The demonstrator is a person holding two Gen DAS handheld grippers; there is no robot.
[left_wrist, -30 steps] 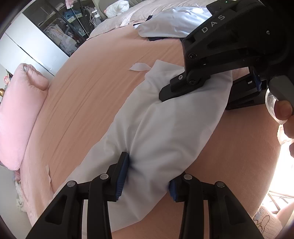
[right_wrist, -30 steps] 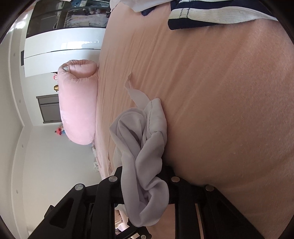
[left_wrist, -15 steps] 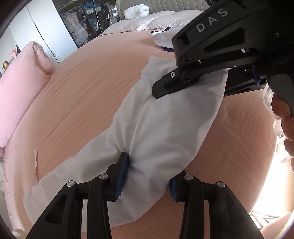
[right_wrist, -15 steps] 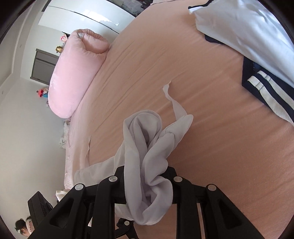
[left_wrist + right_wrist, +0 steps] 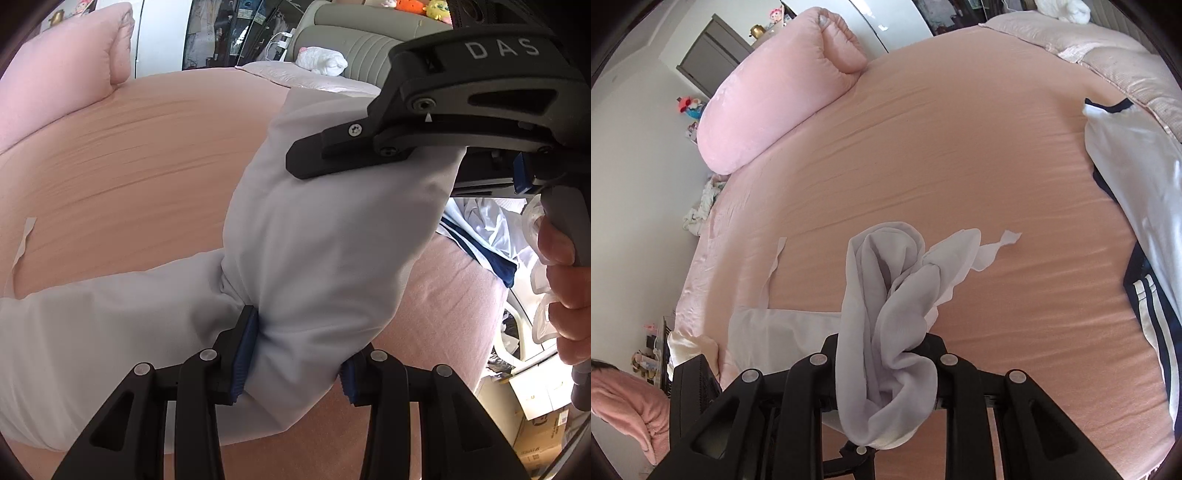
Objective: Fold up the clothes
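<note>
Both hand-held grippers have hold of the same pale grey garment, raised above the pink bed.

Left hand-held gripper: jaws part closed, blue pads pressing a thick gather of cloth from either side. Grip looks firm.

Right hand-held gripper: jaws narrow, pinched on a twisted bunch of the garment; the bunch spills out in front of the fingers and hangs below them. In the left wrist view this gripper sits at the far upper right of the cloth, my right hand on its handle.

Garment position: stretched between the two grips. One tail lies on the bed at near left; a thin strap end trails onto the sheet.

Handling judgement: light, thin, very soft; no stiffness, so it sags and ropes wherever unsupported. Slightly slick look, may creep out of a bunched grip. Better hold would be on a flat hem or corner, not a wad, so edges can line up.

A folded white and navy garment lies at far right, well apart.
</note>
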